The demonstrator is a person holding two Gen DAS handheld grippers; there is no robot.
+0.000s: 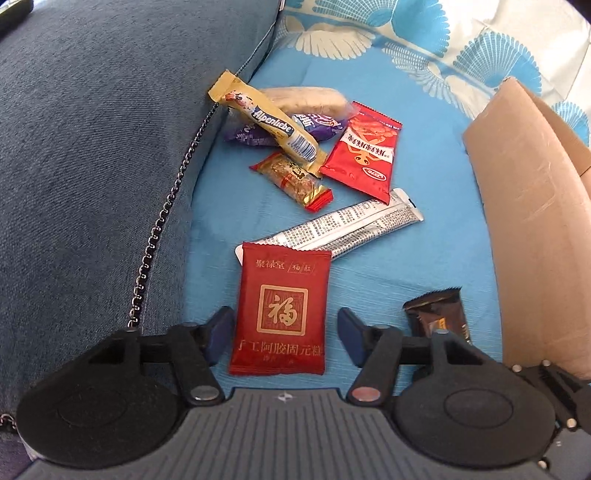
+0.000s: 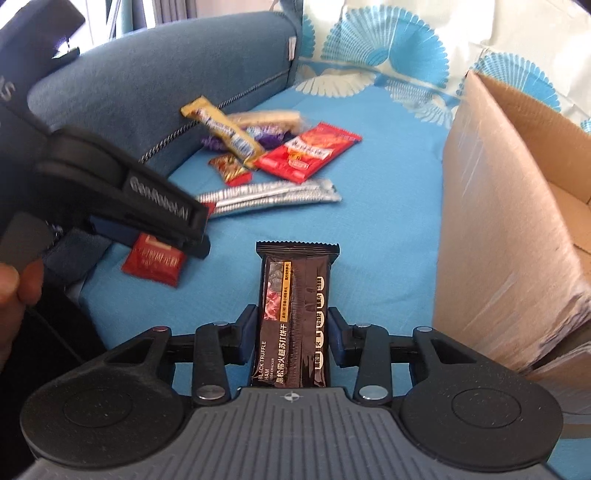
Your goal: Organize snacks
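My left gripper (image 1: 282,334) is open, its fingers apart on either side of a dark red packet (image 1: 281,308) lying flat on the blue sheet; the same packet shows in the right wrist view (image 2: 155,260). My right gripper (image 2: 292,332) is shut on a dark brown cracker bar (image 2: 293,314), also seen in the left wrist view (image 1: 437,317). Farther off lie a silver sachet (image 1: 351,227), a red snack bag (image 1: 360,151), a small red-gold candy (image 1: 291,181), a gold Alpenliebe stick (image 1: 266,118) and purple candies (image 1: 321,123).
An open cardboard box (image 1: 528,206) stands at the right, also in the right wrist view (image 2: 502,192). A blue-grey cushion with a chain trim (image 1: 92,147) lies along the left. A patterned pillow (image 1: 424,33) lies behind. The left gripper's body (image 2: 122,192) crosses the right view.
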